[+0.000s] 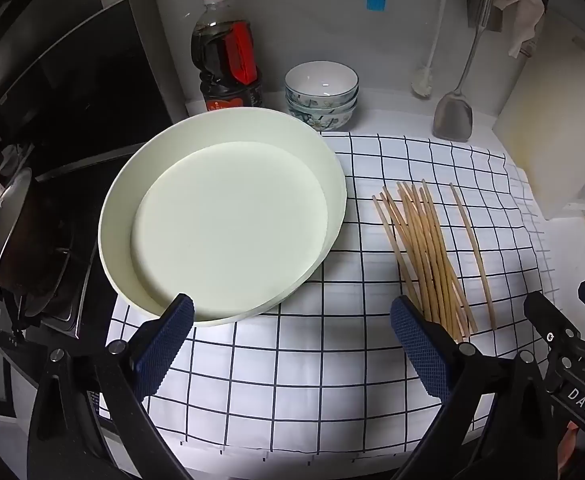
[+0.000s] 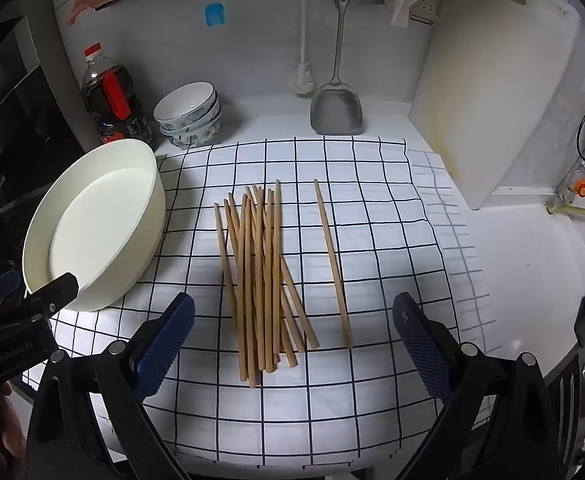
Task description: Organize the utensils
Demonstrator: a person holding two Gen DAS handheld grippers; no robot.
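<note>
A loose pile of wooden chopsticks (image 2: 262, 280) lies on a white cloth with a dark grid (image 2: 352, 208); one single chopstick (image 2: 332, 264) lies apart to its right. In the left wrist view the same pile (image 1: 428, 256) is at the right. A round cream basin (image 1: 228, 216), also seen at the left (image 2: 96, 224), rests on the cloth's left side with nothing in it. My left gripper (image 1: 292, 328) hovers open near the basin's front rim, holding nothing. My right gripper (image 2: 294, 328) hovers open above the near ends of the chopsticks, holding nothing.
Against the back wall stand a dark sauce bottle (image 1: 226, 60), stacked patterned bowls (image 1: 321, 92), a metal spatula (image 2: 337, 108), a white brush (image 2: 302, 76) and a white cutting board (image 2: 488, 92). A stove with a pan (image 1: 16, 236) is at the left.
</note>
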